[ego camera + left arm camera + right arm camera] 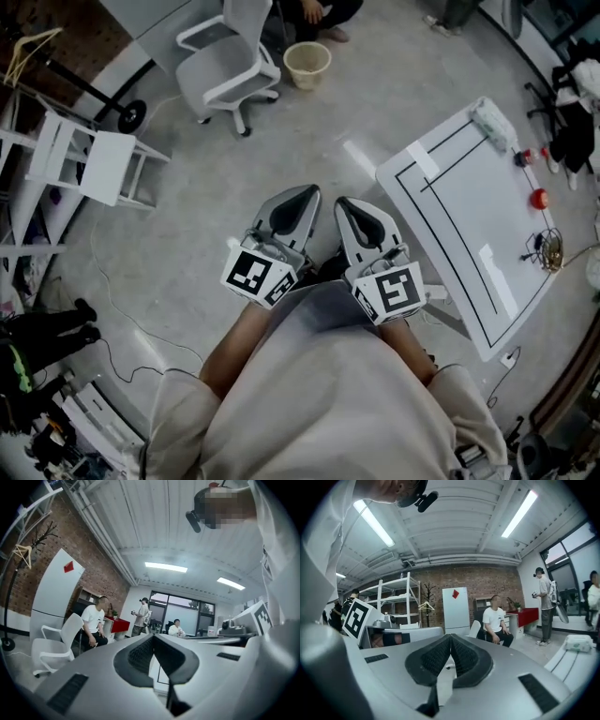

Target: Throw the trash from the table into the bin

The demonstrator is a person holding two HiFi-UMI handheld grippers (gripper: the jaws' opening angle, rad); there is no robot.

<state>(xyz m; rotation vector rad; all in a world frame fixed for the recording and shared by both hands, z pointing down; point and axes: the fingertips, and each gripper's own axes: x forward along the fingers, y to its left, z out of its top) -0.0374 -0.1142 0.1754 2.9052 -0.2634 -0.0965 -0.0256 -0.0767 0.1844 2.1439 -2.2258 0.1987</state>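
Trash [539,199] on table [469,187] — tiny; unidentifiable

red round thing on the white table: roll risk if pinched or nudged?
Likely rolls: the red round thing looks ball-like and sits loose on the flat white table. It is probably light, since it looks small against the table. The head view does not show whether it is hard or squashy, so expect it may squirt out of a pinch.

No lettering, label or number can be read.

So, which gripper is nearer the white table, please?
Right. The right gripper is close by the white table; the left gripper sits farther, left of the right one.
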